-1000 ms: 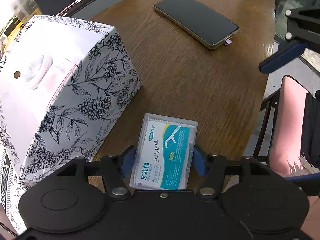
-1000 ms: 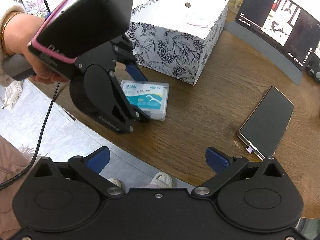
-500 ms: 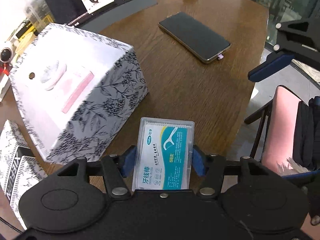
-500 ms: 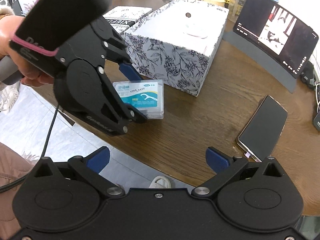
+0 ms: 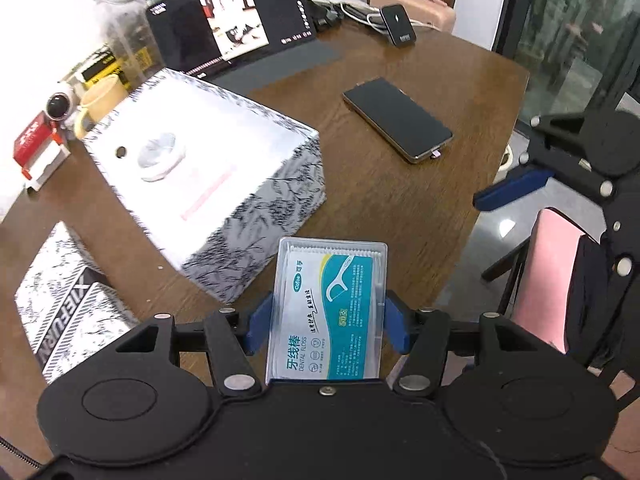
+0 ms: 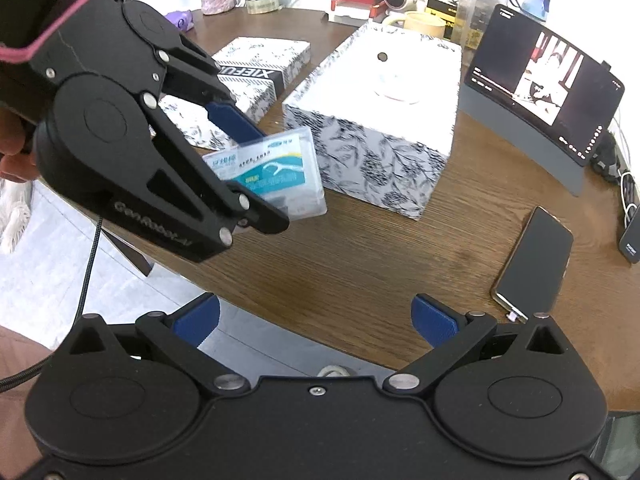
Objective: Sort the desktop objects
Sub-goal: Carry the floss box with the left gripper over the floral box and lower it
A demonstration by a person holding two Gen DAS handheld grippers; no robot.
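left gripper [image 5: 326, 320] clamped on dental floss box [image 5: 328, 312], now lifted clear of the table [image 5: 400, 208] — pick done, placement next — floral box [image 5: 208, 184] at 11 o'clock; right gripper [image 6: 316, 320] spread, empty.

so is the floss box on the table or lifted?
Lifted. The left claw is shut on the floss box, which hangs tilted, clear of the table.

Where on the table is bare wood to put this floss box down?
Bare wood lies between the large floral box and the phone, running to the near table edge. Crowded: behind the floral box, by the mug, and left around the flat patterned box.
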